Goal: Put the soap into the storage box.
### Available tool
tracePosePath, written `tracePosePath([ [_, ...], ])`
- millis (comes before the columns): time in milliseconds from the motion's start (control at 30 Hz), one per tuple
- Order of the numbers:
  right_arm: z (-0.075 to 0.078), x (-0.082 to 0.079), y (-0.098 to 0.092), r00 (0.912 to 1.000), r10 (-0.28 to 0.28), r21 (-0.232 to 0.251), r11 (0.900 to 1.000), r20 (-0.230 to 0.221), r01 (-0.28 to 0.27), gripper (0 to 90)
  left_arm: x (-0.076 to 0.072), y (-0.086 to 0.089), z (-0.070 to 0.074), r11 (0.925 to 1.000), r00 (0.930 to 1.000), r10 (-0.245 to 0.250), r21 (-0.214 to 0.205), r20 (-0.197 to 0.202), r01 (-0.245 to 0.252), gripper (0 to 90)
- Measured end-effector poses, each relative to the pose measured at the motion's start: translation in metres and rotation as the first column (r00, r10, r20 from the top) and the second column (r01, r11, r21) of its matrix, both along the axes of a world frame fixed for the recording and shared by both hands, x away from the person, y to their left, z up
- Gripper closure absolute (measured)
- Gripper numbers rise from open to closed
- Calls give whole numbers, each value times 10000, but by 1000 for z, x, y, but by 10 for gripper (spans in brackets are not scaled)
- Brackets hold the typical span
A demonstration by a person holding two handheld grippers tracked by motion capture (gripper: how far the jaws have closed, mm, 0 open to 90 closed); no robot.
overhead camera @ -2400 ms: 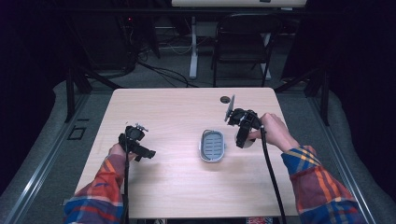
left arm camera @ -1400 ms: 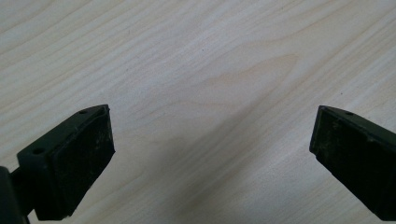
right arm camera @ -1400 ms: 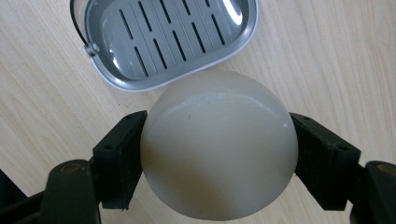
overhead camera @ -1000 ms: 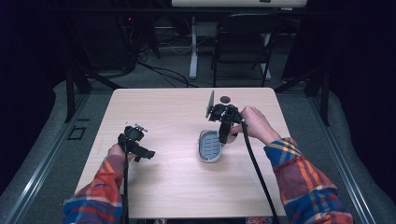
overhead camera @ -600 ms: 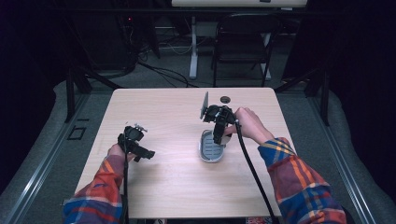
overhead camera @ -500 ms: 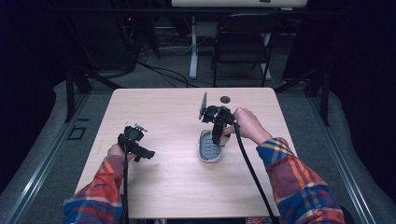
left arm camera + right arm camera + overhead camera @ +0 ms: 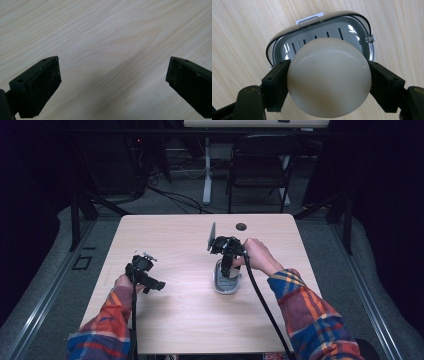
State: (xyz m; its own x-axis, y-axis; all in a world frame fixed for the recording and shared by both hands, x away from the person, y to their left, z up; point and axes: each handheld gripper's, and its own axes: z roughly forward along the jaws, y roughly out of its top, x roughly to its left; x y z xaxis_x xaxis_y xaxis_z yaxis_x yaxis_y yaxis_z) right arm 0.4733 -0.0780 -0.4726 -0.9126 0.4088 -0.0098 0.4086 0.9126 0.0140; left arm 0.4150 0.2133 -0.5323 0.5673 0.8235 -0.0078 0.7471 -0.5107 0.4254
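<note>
Right gripper view: my right gripper (image 7: 329, 82) has its two black jaws pressed against the sides of a pale, rounded bar of soap (image 7: 329, 78), pinching it, and right beyond it sits the grey soap dish (image 7: 359, 32), an oval tray with a slotted drain insert and a shiny rim. The dish's long axis runs across this view, side to side, and the soap hangs over its near half; whether it touches the insert I cannot tell. From the high view, the soap dish (image 7: 226, 282) lies near the middle of the wooden table (image 7: 180, 315), its long axis running away from me, with my right gripper (image 7: 226, 265) tipped down over its far end. My left gripper (image 7: 155, 284) hovers well apart at the left, jaws spread wide over bare wood, holding nothing.
</note>
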Motion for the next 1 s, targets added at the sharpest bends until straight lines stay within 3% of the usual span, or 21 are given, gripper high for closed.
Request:
tracePosePath([
  [600,-25,1,2,9994,74,247,9997,-341,-65,243,0,0,0,10000,10000,0,29,9,0,0],
  [1000,-30,0,-2,9996,10,298,9996,-297,-1,241,0,0,0,10000,10000,-16,18,-5,16,0],
])
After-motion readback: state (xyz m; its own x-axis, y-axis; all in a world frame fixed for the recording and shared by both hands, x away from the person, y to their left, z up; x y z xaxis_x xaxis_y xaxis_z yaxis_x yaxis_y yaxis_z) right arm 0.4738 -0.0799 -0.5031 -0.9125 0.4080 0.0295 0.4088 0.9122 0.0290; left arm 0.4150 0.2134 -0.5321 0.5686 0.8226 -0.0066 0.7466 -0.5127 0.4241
